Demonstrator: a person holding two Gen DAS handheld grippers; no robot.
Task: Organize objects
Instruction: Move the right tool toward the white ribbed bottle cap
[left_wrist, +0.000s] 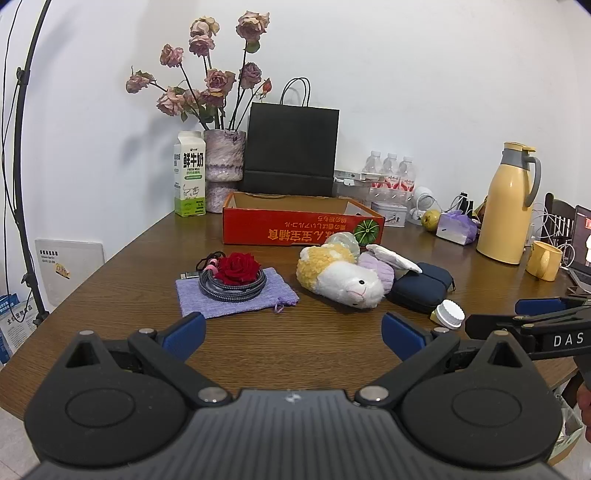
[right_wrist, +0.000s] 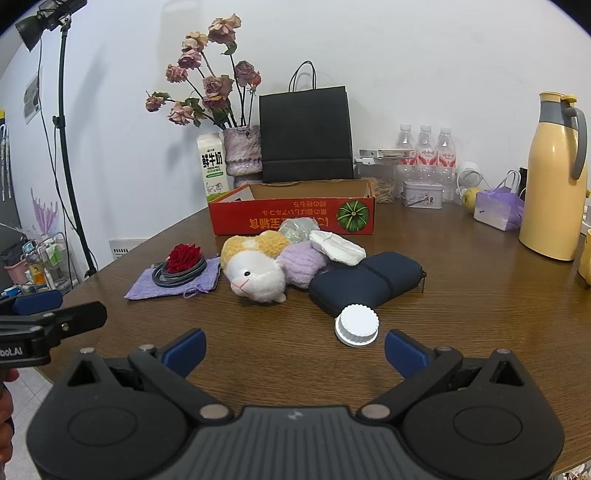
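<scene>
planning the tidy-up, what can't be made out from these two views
- Red box floor: both views, hidden by its front wall.
- Pale green item: both views, mostly behind the plush toy; identity unclear.
- Coiled cable: both views, the red rose covers its middle.
- Yellow mug: right wrist view, cut by the right edge.

wall: plain white, lit evenly, soft shadows behind the flowers. table: dark brown wood grain, rounded edge, set against wall. light stand: black pole w/ lamp head at top left, cables hanging down it. floor: pale tiles, seen below table edge. rack: small wire shelf w/ bottles, far left by floor. chair: dark wood back, far right behind table. white panel: leans on wall low left, stickers on it.
</scene>
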